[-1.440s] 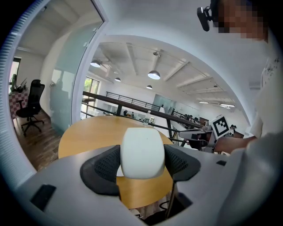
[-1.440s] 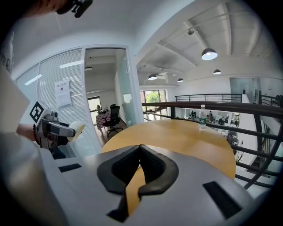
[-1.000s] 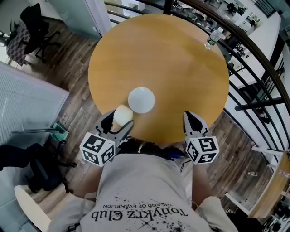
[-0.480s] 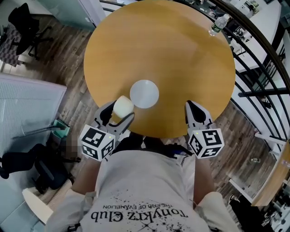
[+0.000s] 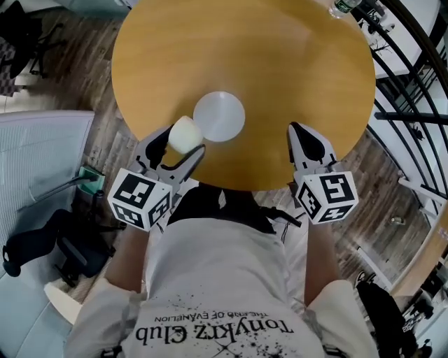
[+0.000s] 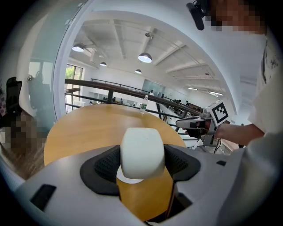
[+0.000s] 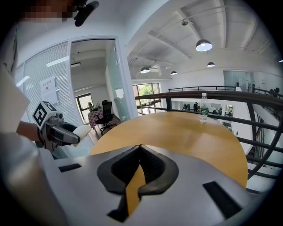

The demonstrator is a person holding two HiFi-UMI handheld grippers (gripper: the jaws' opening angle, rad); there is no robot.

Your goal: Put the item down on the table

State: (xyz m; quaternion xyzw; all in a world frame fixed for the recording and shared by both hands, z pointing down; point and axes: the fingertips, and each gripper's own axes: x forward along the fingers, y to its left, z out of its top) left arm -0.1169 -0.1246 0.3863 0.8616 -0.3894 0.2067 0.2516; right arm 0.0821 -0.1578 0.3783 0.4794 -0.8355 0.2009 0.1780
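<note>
My left gripper (image 5: 180,142) is shut on a cream white cup (image 5: 183,133), held at the near left edge of the round wooden table (image 5: 280,63). In the left gripper view the cup (image 6: 142,152) fills the gap between the dark pads (image 6: 105,164). Just beyond it on the table lies a white round saucer (image 5: 219,116). My right gripper (image 5: 299,138) is over the near right edge of the table, shut with nothing in it. The right gripper view shows its jaws (image 7: 140,152) touching at the tips, and the left gripper with the cup (image 7: 84,130) at far left.
A clear water bottle (image 5: 343,7) stands at the table's far right edge, also seen as a small bottle (image 7: 204,107). A dark railing (image 5: 413,63) curves round the right side. Wooden floor and a grey panel (image 5: 42,147) lie to the left.
The view has shifted so the table sits higher in the frame. Both grippers have moved slightly forward over the table's near edge; the left still holds the cup.
</note>
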